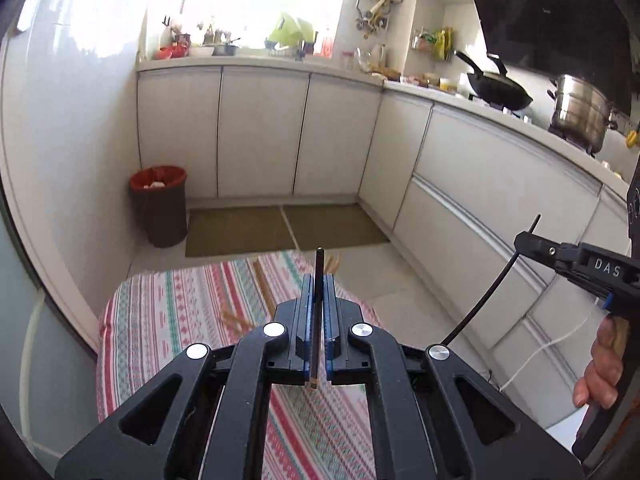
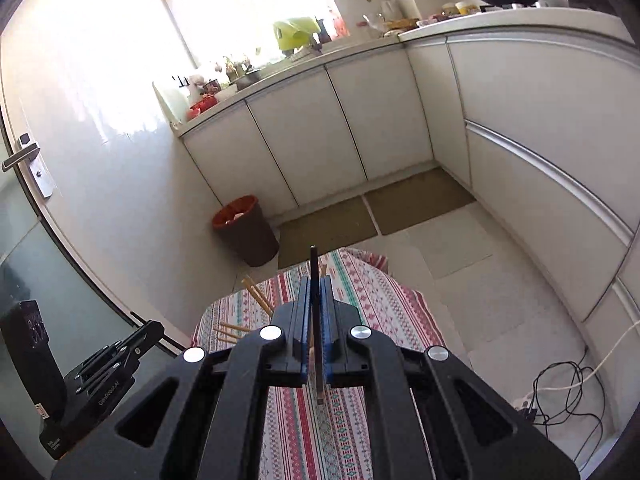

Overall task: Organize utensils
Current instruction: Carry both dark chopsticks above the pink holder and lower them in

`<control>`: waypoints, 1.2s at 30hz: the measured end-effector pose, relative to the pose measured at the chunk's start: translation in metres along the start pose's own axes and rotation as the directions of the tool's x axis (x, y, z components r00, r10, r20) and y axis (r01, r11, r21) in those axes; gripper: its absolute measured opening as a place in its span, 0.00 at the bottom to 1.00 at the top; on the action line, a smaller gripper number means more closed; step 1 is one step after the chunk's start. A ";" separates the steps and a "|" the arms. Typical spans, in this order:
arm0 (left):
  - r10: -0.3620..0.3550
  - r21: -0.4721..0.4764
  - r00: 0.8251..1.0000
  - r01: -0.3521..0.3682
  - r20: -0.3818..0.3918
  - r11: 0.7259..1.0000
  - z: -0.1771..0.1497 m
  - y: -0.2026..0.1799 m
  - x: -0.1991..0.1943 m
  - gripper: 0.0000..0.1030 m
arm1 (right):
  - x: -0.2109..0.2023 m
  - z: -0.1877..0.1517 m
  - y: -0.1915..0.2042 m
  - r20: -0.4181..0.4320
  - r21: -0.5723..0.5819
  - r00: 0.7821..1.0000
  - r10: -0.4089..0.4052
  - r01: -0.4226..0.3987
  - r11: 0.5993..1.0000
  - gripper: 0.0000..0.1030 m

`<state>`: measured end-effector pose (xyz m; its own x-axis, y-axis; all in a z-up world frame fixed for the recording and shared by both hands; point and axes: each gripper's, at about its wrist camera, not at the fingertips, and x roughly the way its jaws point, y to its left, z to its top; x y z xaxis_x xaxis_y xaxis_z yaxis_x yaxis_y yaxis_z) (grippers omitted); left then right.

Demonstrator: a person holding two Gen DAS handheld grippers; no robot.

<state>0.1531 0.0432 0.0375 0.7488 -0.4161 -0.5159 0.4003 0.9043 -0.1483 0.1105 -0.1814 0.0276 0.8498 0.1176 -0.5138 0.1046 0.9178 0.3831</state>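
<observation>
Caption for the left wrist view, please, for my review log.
Left gripper shut on a dark chopstick above the striped tablecloth, wooden chopsticks lying below.

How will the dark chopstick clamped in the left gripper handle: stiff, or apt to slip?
The dark chopstick runs straight past the left gripper with no sag, so it is probably stiff and light. Thin and smooth-looking, it may pivot or slide between the pads. Released on the striped cloth, it would likely roll little.

I see a small table under a striped patterned cloth (image 1: pixel 168 320), wooden chopsticks (image 1: pixel 262 284) lying loosely on it.
</observation>
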 end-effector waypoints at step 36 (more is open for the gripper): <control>0.135 -0.236 0.987 -0.110 0.090 0.966 -0.002 0.076 0.039 0.40 | 0.199 -0.050 0.056 -0.151 -0.120 0.987 -0.056 0.038 0.992 0.07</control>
<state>0.2116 0.0955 0.0047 0.8401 -0.2975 -0.4535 0.1795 0.9415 -0.2851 0.2599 -0.0879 -0.0914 0.7550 0.1222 -0.6442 0.0738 0.9604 0.2687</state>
